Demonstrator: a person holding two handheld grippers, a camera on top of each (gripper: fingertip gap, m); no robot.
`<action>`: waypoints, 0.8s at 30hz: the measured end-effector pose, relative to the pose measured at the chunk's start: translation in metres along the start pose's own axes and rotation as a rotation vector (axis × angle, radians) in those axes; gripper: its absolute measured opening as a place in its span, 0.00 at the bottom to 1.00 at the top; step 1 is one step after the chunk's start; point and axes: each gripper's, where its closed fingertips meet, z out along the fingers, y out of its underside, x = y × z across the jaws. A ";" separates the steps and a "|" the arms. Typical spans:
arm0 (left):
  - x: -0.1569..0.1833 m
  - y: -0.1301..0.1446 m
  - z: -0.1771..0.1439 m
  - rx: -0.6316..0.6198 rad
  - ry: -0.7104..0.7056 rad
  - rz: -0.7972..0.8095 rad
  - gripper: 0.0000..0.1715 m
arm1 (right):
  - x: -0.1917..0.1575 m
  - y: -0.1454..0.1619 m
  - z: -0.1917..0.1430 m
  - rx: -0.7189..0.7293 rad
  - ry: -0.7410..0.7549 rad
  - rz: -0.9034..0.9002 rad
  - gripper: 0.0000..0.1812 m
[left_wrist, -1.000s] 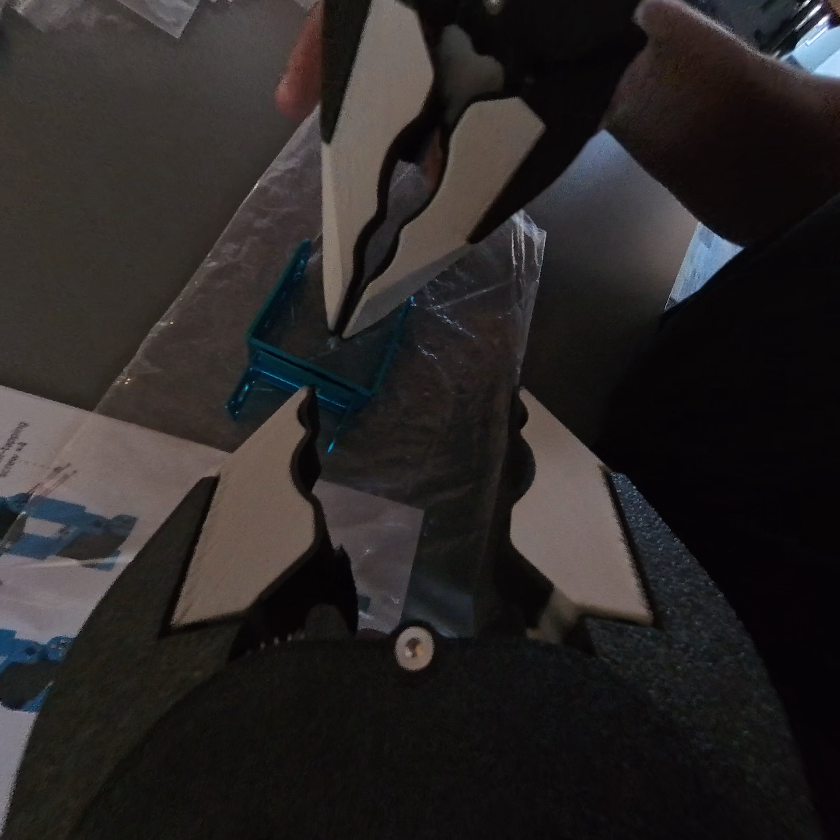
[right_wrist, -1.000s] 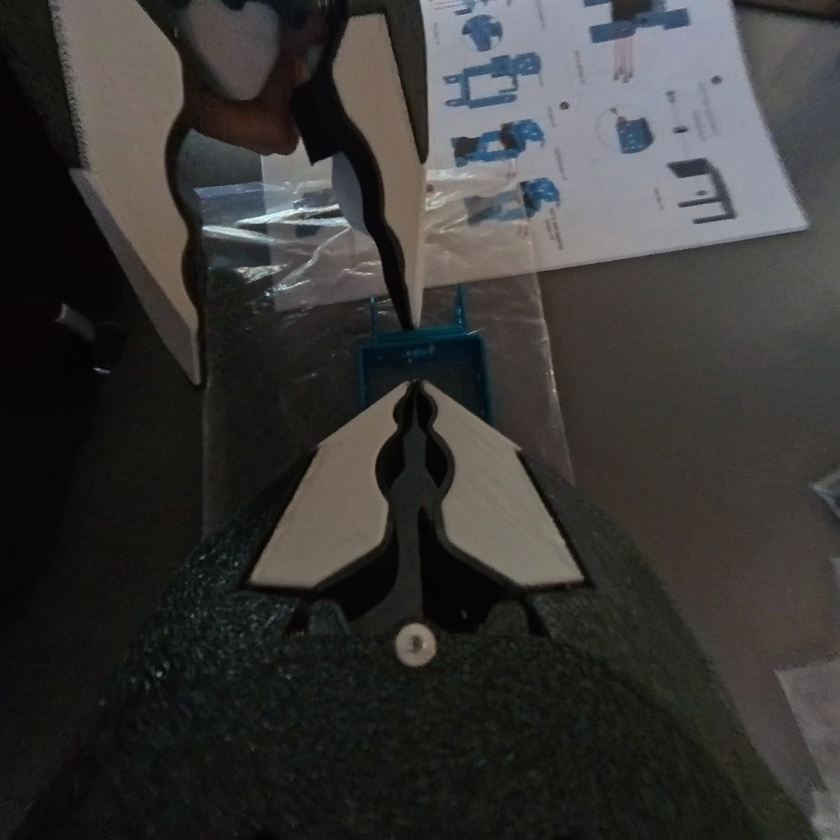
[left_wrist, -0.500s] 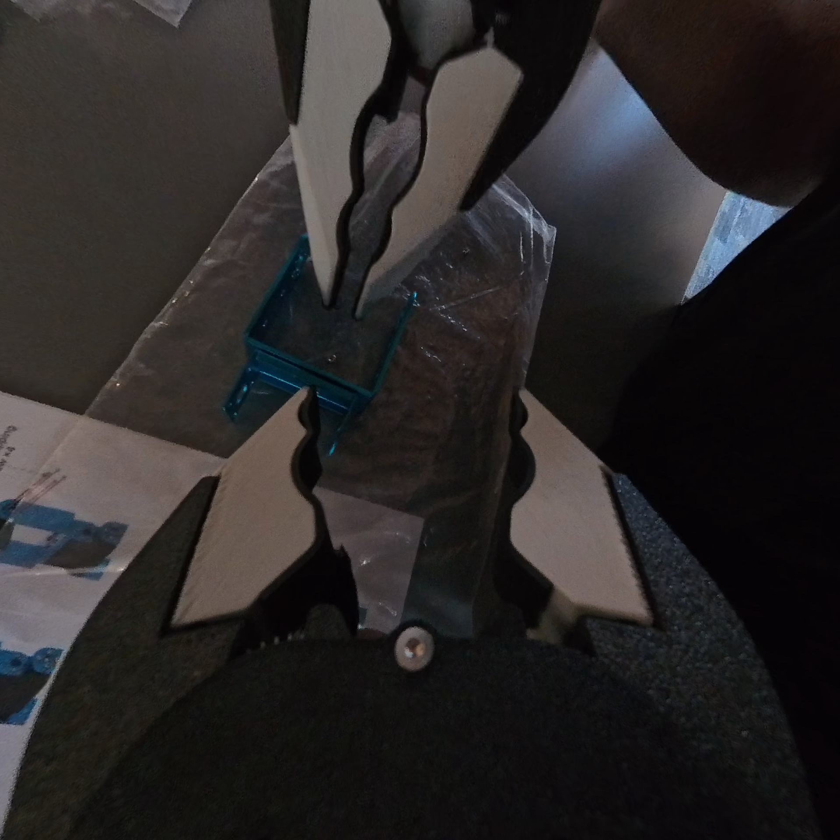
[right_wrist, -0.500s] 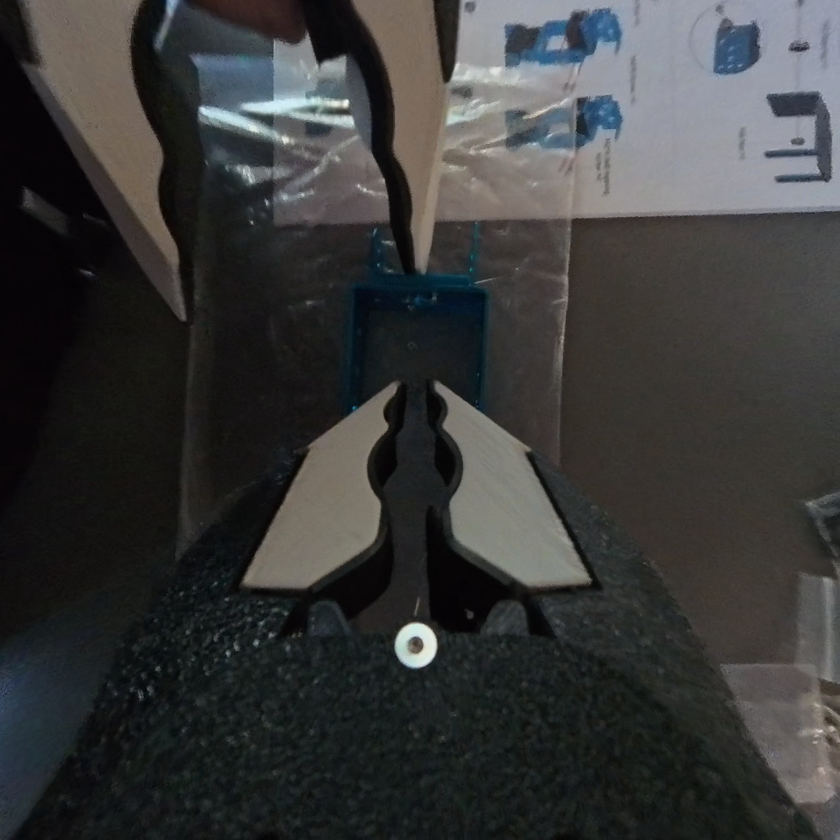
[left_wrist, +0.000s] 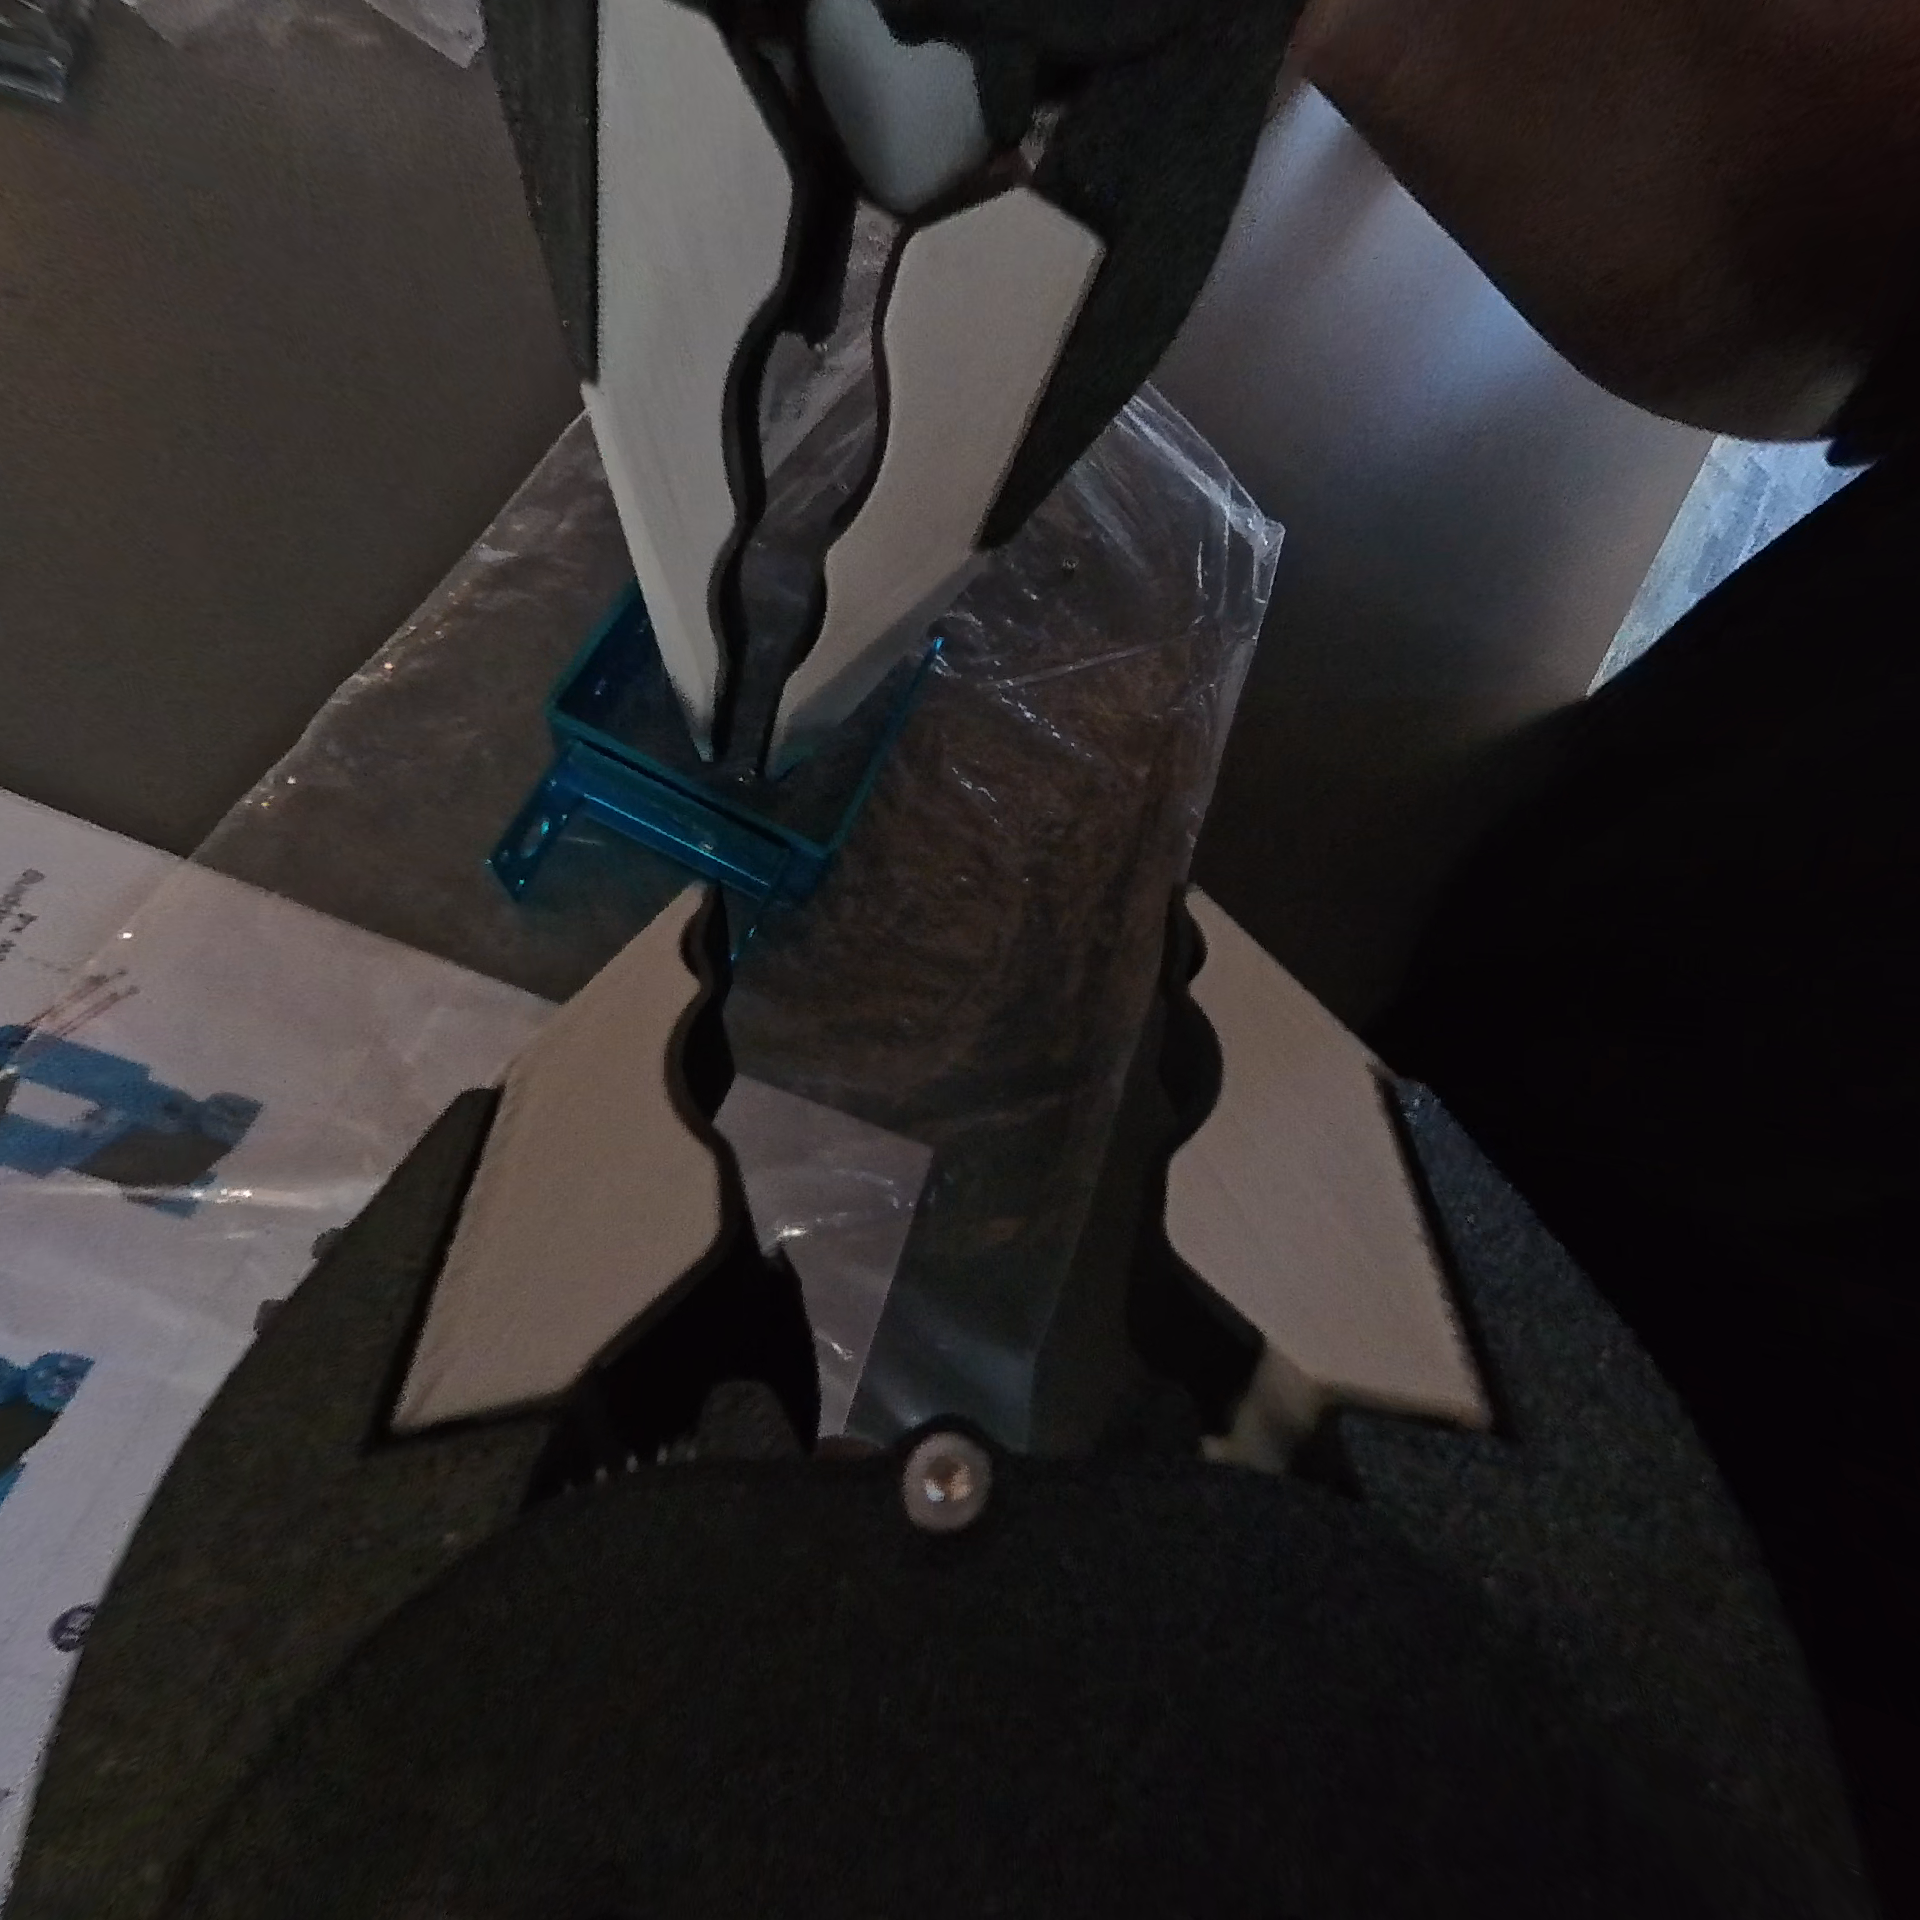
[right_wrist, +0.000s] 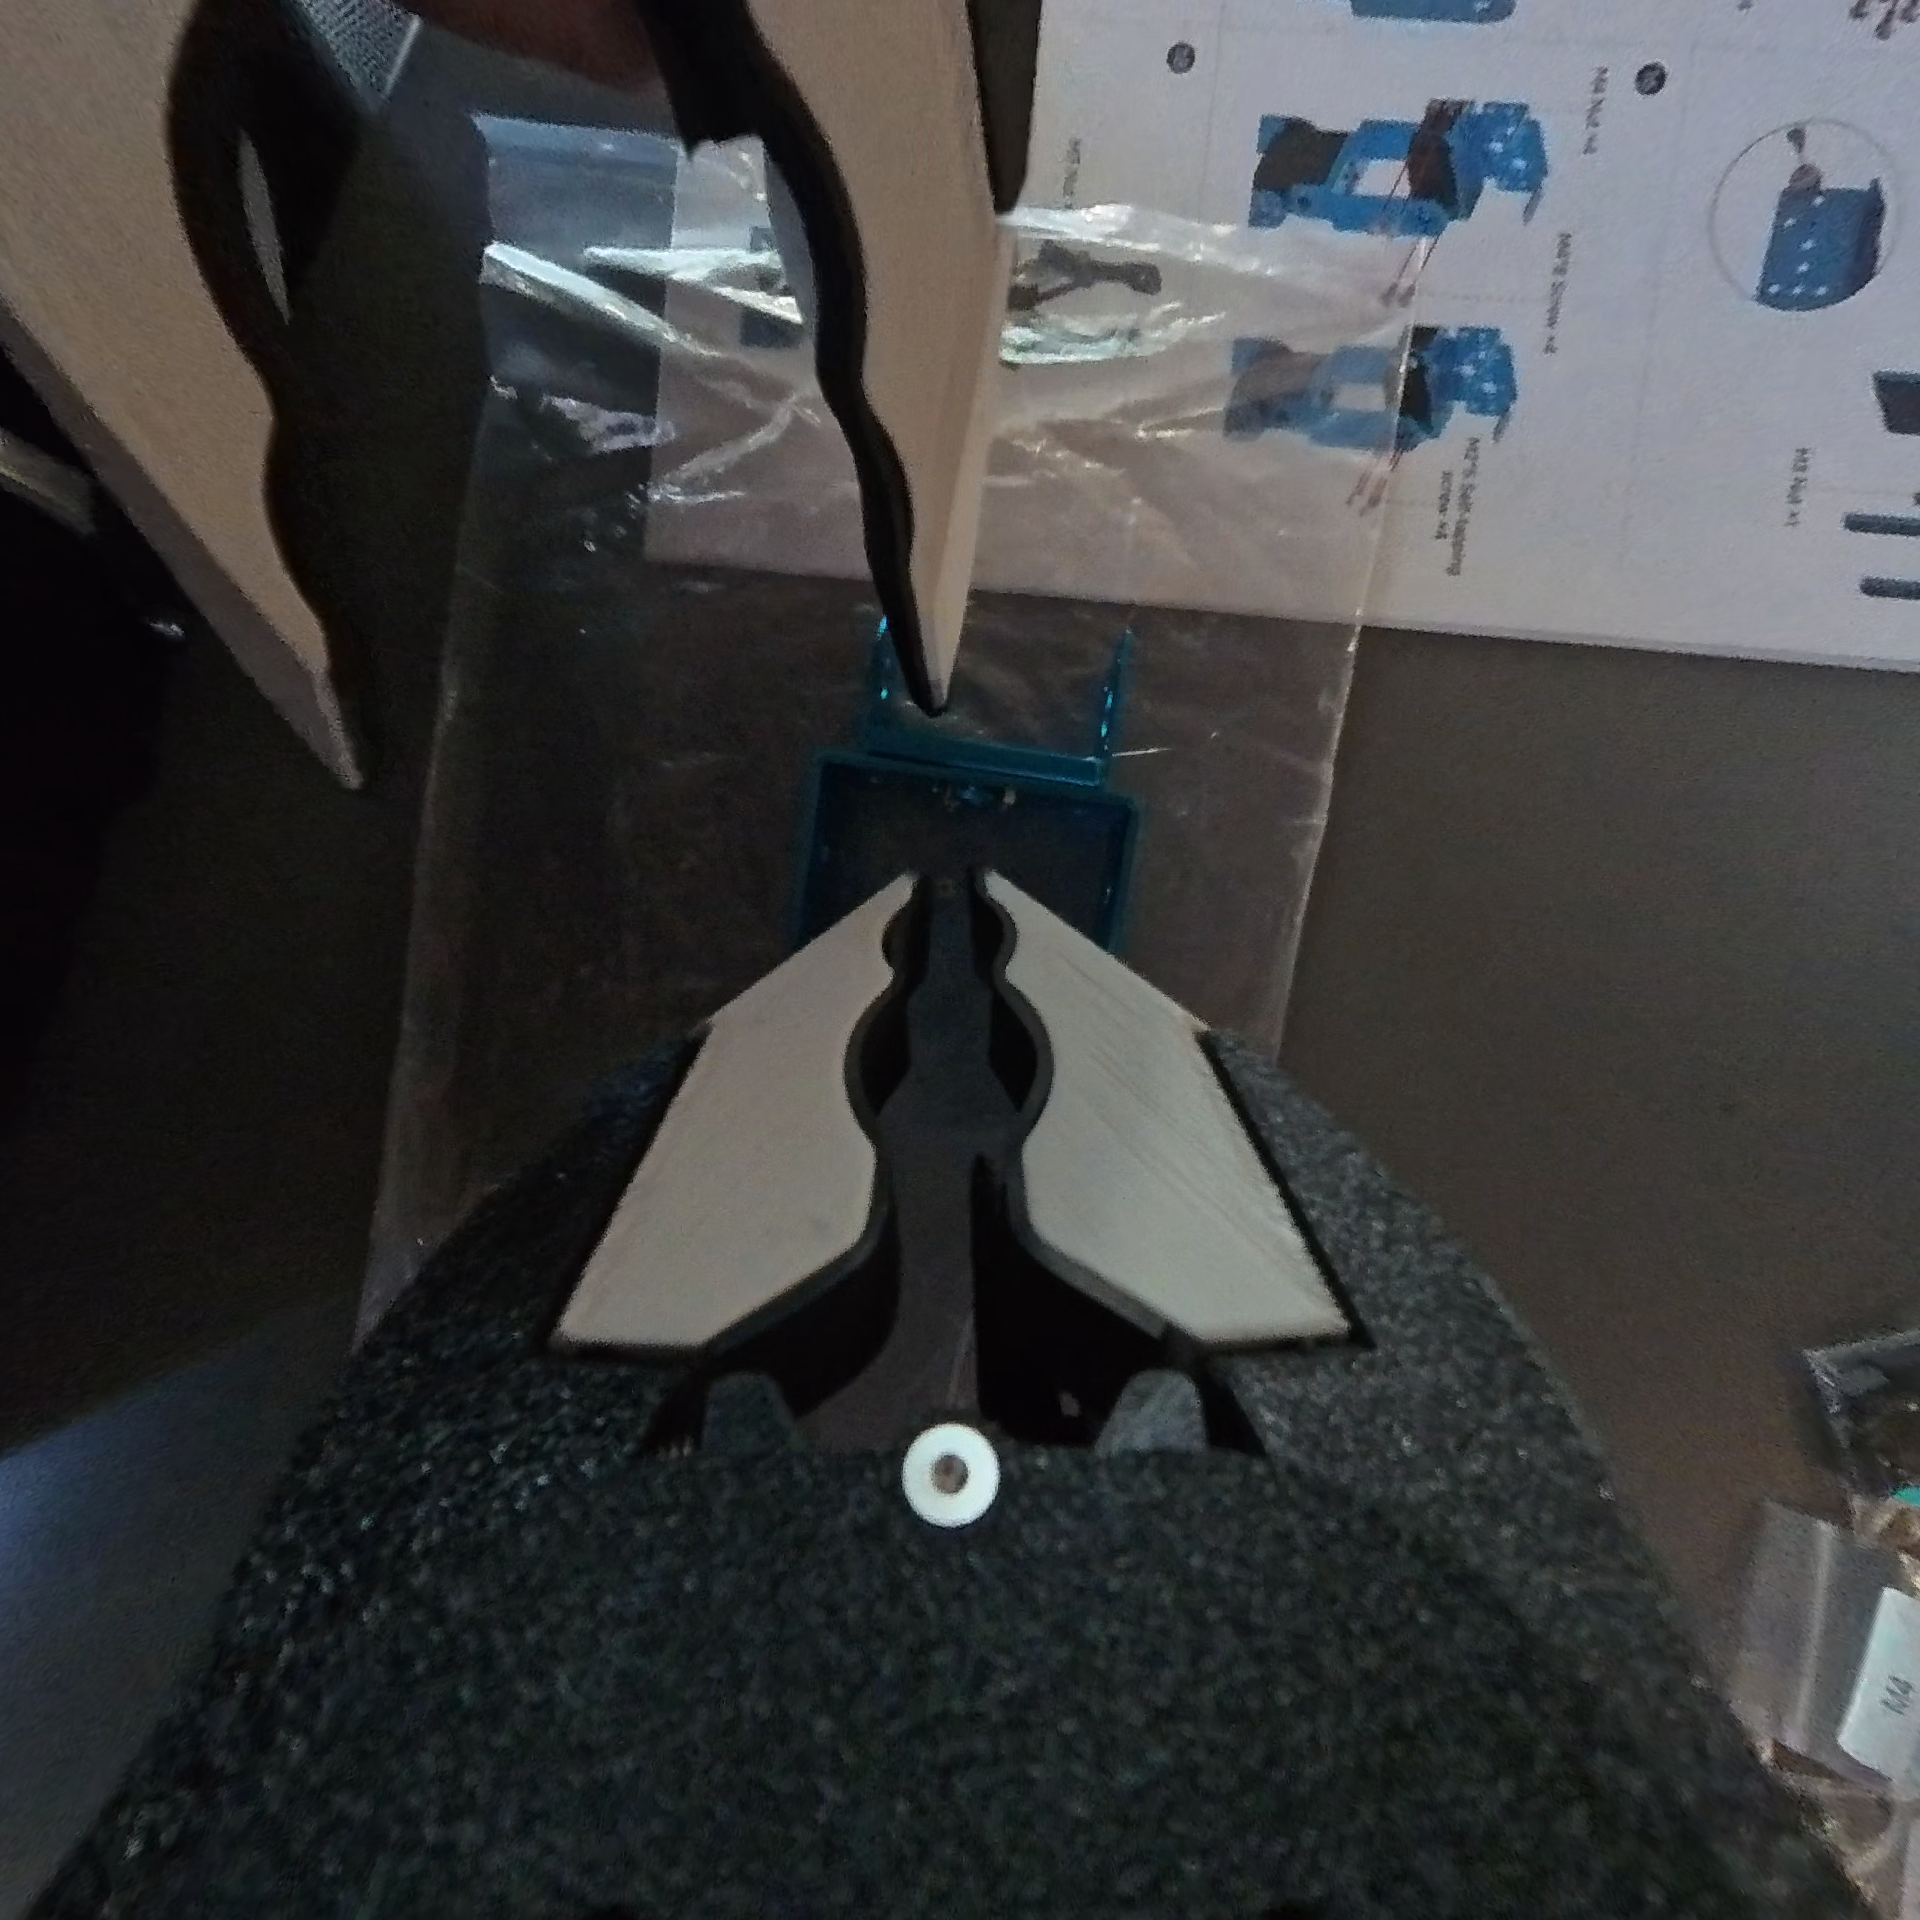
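My left claw (left_wrist: 940, 914) is wide open and holds nothing. One of its fingers (right_wrist: 940, 623) points down right at the near wall of the blue metal frame (left_wrist: 717, 790). The other finger hangs well off to the side, over the clear plastic bag (left_wrist: 1039, 883). I think it waits there to steady the frame.

My right claw (right_wrist: 945, 878) comes from the other side. Its two tips are close together, with only a thin gap between them. They reach down inside the frame, next to the same wall. There is something small and dark at the tips, but I cannot tell if they grip it or only touch the frame.

The blue frame sits right between my two claws, on top of the plastic bag. The bag lies flat on the brown table (right_wrist: 1610, 935). I think the bag is there so small parts do not roll away.

Past the frame from my right claw lies a white paper sheet (right_wrist: 1662, 312) with blue pictures of parts. The bag covers one edge of it. Another small bag (right_wrist: 1860, 1662) lies beside my right claw.
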 end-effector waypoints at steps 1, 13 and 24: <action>0.000 0.000 0.000 0.003 -0.001 -0.001 0.49 | -0.001 0.001 0.002 -0.006 -0.003 -0.002 0.04; -0.001 -0.006 0.004 0.020 -0.025 -0.001 0.49 | 0.000 -0.004 -0.003 0.100 0.011 0.052 0.01; -0.005 -0.008 0.011 0.011 -0.016 -0.019 0.49 | 0.001 -0.021 -0.013 0.315 0.082 0.028 0.02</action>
